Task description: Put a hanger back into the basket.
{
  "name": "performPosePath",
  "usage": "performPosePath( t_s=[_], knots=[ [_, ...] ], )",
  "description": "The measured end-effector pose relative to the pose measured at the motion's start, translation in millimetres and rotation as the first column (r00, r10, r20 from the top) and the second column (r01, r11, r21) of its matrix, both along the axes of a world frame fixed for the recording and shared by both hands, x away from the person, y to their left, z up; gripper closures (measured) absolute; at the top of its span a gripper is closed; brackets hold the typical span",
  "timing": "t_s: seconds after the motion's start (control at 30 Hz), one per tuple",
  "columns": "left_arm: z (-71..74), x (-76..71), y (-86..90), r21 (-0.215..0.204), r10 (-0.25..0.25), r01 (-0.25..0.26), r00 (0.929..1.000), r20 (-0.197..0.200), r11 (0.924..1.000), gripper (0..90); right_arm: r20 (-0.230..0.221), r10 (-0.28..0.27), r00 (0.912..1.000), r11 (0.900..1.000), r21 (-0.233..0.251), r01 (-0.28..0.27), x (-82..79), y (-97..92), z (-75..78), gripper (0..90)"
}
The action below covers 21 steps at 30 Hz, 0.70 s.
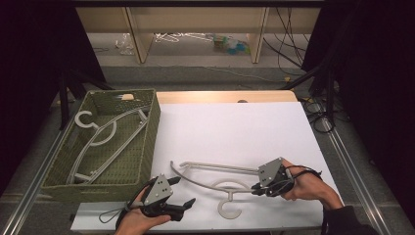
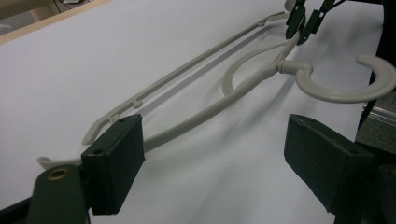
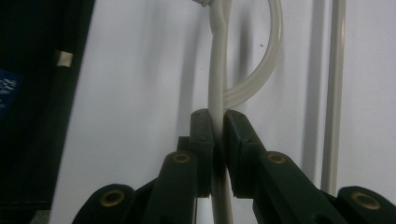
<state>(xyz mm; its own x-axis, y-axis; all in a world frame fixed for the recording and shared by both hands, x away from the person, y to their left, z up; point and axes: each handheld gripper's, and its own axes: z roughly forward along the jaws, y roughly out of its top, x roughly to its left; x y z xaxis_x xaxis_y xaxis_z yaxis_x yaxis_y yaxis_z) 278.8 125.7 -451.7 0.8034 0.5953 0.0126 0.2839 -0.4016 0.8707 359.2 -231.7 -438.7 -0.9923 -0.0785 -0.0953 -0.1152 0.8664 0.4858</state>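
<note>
A pale grey plastic hanger (image 1: 215,168) lies on the white sheet near the table's front, its hook (image 1: 229,209) toward the person. My right gripper (image 1: 255,188) is shut on the hanger's shoulder arm beside the neck; in the right gripper view the pads (image 3: 201,140) press on the thin arm (image 3: 218,70) from both sides. My left gripper (image 1: 184,191) stands open at the front left, nothing between its jaws. In the left gripper view the hanger (image 2: 210,112) stretches away from the open left gripper (image 2: 219,168) toward the right gripper (image 2: 303,21), which pinches its far part.
A green woven basket (image 1: 147,147) sits at the table's left with pale hangers (image 1: 105,132) lying in it. The white sheet (image 1: 235,122) covers most of the tabletop. Wooden shelving, cables and loose items lie on the floor behind the table.
</note>
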Motion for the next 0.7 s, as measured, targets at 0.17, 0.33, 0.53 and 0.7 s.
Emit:
performPosePath(
  t_s=[0.17,0.33,0.53,0.7],
  knots=[
    [5.3,1.8,2.6,-0.022,0.0,0.001,0.9997,0.024,0.9998,20.5,0.005,0.0,1.0,0.9999,0.013,0.0,-3.2,0.3,4.9,82.7],
    [3.1,3.9,-2.0,0.008,-0.01,0.01,0.9996,0.025,0.9999,20.6,0.008,0.015,0.9999,0.9996,0.024,-0.015,-4.4,1.2,7.8,82.8],
    [1.2,14.6,-17.5,0.044,-0.04,0.038,0.9983,0.043,0.9983,21.9,-0.002,0.018,0.9998,0.9993,0.032,-0.018,-5.6,2.8,10.7,82.9],
    [-0.2,20.9,-27.9,0.062,-0.07,0.067,0.9964,0.047,0.9958,23.9,0.009,0.02,0.9998,0.9988,0.044,-0.021,-5.7,3.3,12.7,82.9]
  ],
)
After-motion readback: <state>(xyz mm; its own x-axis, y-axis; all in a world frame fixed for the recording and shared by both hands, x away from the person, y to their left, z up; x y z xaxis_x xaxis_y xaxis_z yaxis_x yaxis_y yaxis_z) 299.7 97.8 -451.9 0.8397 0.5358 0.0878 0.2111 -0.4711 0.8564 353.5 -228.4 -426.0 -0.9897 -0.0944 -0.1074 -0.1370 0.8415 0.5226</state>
